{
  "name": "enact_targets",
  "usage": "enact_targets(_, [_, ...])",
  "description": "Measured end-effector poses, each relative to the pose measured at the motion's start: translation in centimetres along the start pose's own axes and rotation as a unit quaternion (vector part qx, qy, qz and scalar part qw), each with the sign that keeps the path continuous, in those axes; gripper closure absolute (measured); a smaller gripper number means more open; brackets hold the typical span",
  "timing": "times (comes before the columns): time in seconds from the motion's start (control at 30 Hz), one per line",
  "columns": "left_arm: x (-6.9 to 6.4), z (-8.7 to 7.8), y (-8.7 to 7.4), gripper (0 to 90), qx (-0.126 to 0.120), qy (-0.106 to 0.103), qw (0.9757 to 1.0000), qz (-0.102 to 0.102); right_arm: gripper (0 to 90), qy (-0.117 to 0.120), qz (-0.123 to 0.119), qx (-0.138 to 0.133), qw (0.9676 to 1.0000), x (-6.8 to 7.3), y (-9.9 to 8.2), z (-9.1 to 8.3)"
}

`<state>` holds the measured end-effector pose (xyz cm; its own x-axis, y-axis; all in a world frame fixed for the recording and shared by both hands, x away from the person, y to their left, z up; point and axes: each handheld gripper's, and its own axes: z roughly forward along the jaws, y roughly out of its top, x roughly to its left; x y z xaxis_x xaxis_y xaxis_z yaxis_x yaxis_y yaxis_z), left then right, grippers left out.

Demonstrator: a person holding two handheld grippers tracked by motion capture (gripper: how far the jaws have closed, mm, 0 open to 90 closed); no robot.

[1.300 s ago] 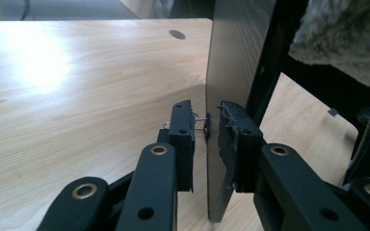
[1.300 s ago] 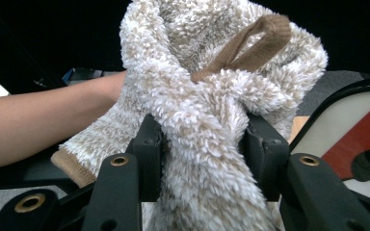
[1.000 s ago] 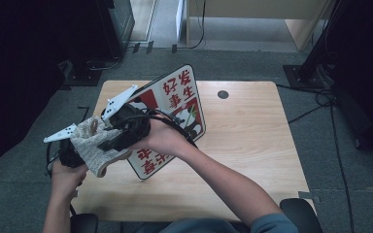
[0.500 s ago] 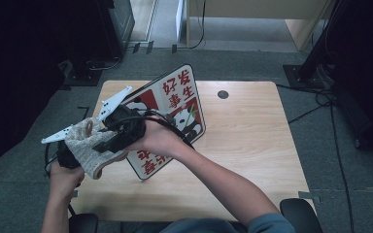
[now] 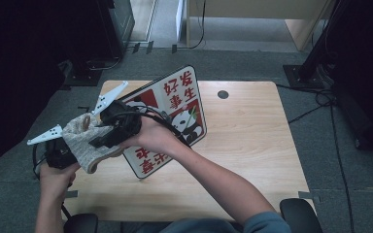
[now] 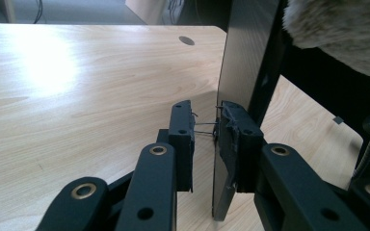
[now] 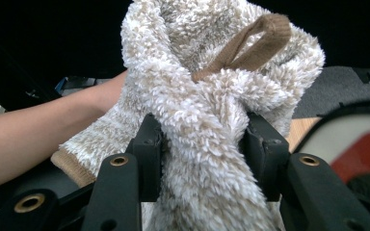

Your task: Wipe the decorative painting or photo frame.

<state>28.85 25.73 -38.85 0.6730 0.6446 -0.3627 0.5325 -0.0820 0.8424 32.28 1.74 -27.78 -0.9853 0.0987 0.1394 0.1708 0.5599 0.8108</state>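
A red-and-white sign board (image 5: 179, 111) with a panda and Chinese characters stands tilted on the wooden table (image 5: 252, 136). A fluffy cream cloth (image 5: 85, 141) with a tan loop hangs over the table's left edge. My right gripper (image 7: 200, 144) is shut on this cloth (image 7: 197, 72), which bulges between its pads. In the left gripper view the board's dark back (image 6: 245, 57) stands on edge between the jaws of my left gripper (image 6: 204, 130). It lies against the right pad (image 6: 236, 139). A gap separates it from the left pad (image 6: 183, 130).
A round cable hole (image 5: 223, 94) sits at the table's far middle. Dark equipment and cables stand on the floor around the table. A chair armrest (image 5: 298, 213) shows at the near right. The person's left forearm (image 7: 38, 125) reaches in under the cloth.
Both hands and the cloth have drifted slightly to the left. The sign board stands as before.
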Motion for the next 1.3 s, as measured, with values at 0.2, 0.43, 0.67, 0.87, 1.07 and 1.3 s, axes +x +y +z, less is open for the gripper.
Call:
enact_targets(0.2, [0.0,0.2,0.0,75.8,0.004,0.004,1.0,0.001,56.7,0.005,-0.001,-0.011,0.9999,0.3,0.2,-0.5])
enact_targets(0.43, [0.7,-0.7,-0.2,75.8,-0.005,0.015,0.9999,-0.006,56.7,0.003,-0.012,-0.014,0.9998,1.3,1.7,0.1])
enact_targets(0.67, [1.1,-1.2,-0.4,75.8,-0.009,0.019,0.9997,-0.009,56.8,-0.007,0.01,-0.005,0.9999,-0.4,0.8,0.9])
enact_targets(0.87, [1.0,-1.1,-0.4,75.8,-0.007,0.02,0.9998,-0.008,56.9,-0.005,0.016,-0.001,0.9999,-0.4,0.1,0.8])
enact_targets(1.07, [1.0,-1.1,-0.4,75.8,-0.01,0.021,0.9997,-0.011,56.9,0.003,0.007,-0.011,0.9999,0.6,1.2,0.7])
enact_targets(1.3, [1.4,-1.6,-0.6,75.8,-0.013,0.023,0.9995,-0.016,56.7,0.0,0.002,0.003,1.0,0.8,1.7,2.4])
